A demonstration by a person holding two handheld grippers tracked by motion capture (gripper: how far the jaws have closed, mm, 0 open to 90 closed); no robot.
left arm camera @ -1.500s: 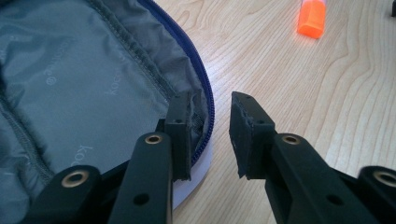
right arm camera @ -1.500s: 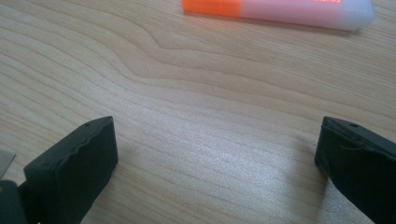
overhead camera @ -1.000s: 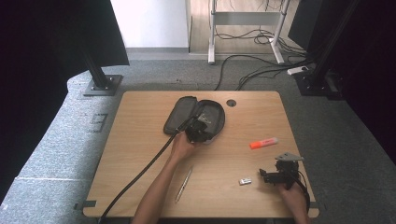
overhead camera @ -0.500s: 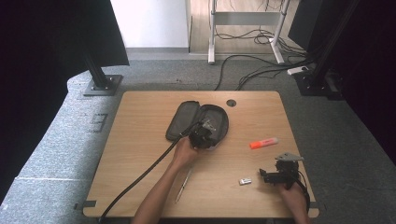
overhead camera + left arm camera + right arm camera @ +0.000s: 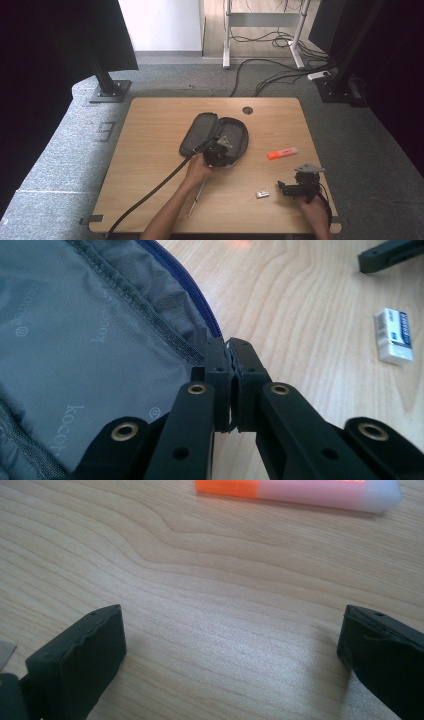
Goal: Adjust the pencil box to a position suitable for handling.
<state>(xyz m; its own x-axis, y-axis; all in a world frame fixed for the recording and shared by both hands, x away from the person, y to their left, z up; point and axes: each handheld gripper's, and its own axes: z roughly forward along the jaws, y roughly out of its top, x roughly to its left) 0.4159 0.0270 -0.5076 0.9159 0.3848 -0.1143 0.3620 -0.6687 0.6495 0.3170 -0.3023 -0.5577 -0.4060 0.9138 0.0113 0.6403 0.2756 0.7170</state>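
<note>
**Pencil case pinched at the rim, right side parked**

Left gripper view first: the left gripper (image 5: 231, 365) is clamped tight on the edge of the pencil case (image 5: 90, 340), right at the zipper rim, with only a thin fold of fabric caught between the pads. Grey lining is seen to one side, bare table (image 5: 310, 310) to the other, and an eraser (image 5: 395, 335) lies a bit further off on the wood.

From the high view, going near to far: a thin pen (image 5: 196, 198) is lying near the person's left forearm, then the eraser (image 5: 262, 194), then the right gripper (image 5: 287, 189), resting low on the table with its jaws spread wide and nothing held between them. An orange highlighter (image 5: 282, 153) sits just beyond it. Further out, the case (image 5: 200, 134) is spread open near the middle of the table.

What could go wrong: so little fabric is held that it could probably be pulled free by a sharp tug. The whole case could also be dragged across the wood, since nothing is pinning it down.

Orientation: the two halves are splayed side by side, and the long axis of each is run diagonally, from the near left toward the far right.
</note>
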